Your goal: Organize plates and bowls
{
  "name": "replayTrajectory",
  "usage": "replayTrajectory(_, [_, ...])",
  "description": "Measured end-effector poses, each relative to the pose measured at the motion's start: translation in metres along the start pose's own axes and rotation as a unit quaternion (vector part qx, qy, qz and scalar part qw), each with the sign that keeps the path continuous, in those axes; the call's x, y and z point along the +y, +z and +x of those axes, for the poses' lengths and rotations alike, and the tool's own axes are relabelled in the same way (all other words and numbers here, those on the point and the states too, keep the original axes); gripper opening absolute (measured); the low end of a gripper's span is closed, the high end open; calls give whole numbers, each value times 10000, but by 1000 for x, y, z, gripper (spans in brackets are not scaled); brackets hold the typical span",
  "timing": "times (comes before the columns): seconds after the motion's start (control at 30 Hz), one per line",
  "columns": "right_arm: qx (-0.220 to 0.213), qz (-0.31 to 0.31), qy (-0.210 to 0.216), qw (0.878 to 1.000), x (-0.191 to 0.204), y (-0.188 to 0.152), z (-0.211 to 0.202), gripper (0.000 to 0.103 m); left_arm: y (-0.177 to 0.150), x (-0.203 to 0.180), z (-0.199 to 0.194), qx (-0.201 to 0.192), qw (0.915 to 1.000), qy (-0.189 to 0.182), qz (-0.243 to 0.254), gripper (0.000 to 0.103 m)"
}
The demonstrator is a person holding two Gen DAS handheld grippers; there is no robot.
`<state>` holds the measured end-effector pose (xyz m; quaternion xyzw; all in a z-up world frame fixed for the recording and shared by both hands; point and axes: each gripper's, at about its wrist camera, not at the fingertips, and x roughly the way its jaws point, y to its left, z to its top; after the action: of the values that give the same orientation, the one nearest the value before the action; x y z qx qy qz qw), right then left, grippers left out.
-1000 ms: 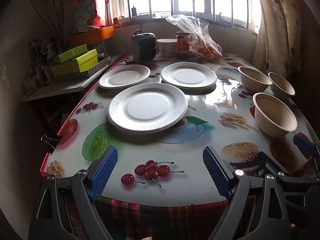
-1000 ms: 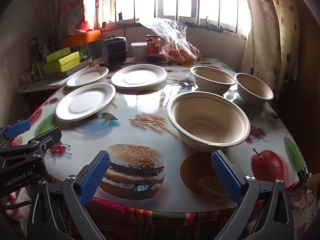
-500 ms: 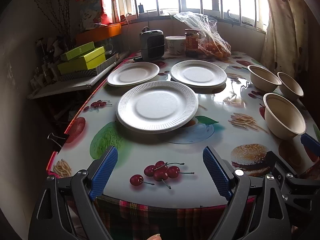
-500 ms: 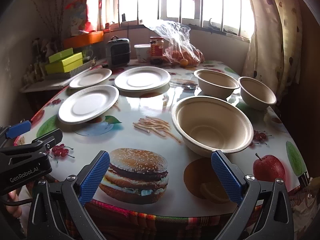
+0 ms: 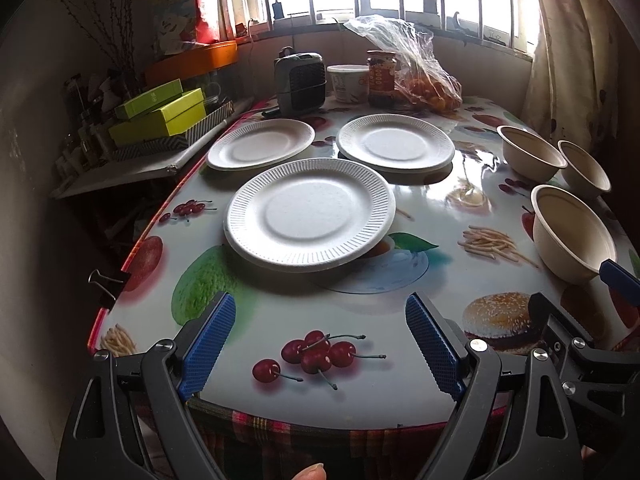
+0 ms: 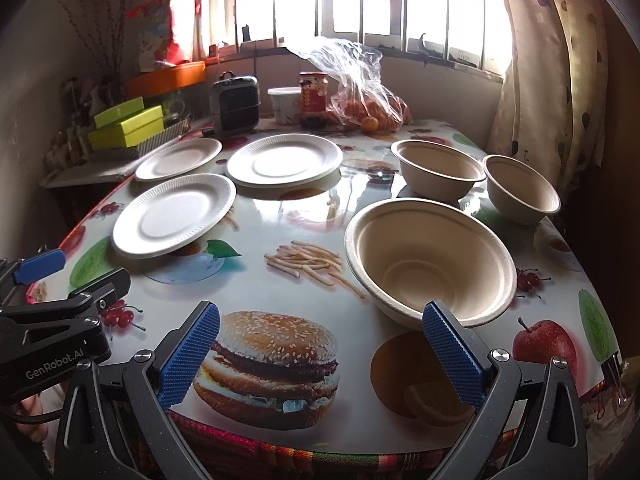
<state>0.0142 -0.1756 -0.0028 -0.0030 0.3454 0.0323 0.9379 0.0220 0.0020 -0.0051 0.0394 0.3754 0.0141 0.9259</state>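
Three white paper plates lie on the fruit-print table: a near one (image 5: 310, 216) (image 6: 174, 216), a far-left one (image 5: 261, 143) (image 6: 179, 159) and a far-right one (image 5: 395, 142) (image 6: 285, 161). Three beige bowls stand on the right: a near one (image 6: 430, 256) (image 5: 572, 234), a middle one (image 6: 438, 168) (image 5: 528, 154) and a far-right one (image 6: 520, 190) (image 5: 584, 168). My left gripper (image 5: 320, 344) is open and empty at the table's front edge, short of the near plate. My right gripper (image 6: 320, 354) is open and empty, its right finger (image 6: 452, 360) just before the near bowl.
At the table's back stand a small dark heater (image 5: 300, 78), a white tub (image 5: 348, 82), a jar (image 5: 382, 76) and a plastic bag of oranges (image 5: 420, 76). Green boxes (image 5: 160, 116) lie on a side shelf at the left. A curtain (image 6: 560, 80) hangs at the right.
Both grippers have moved slightly forward and up over the table's front edge; the plates and bowls look a little nearer. Nothing on the table has moved.
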Motion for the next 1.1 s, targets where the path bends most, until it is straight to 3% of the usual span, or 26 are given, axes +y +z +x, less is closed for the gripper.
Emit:
replayTrajectory(0.33, [18, -9, -20, 10000, 1, 2, 4, 103, 1, 3, 8, 145, 9997, -164, -111, 88])
replayTrajectory(1.1, [14, -84, 6, 10000, 7, 3, 5, 103, 1, 6, 4, 113, 9998, -77, -156, 88])
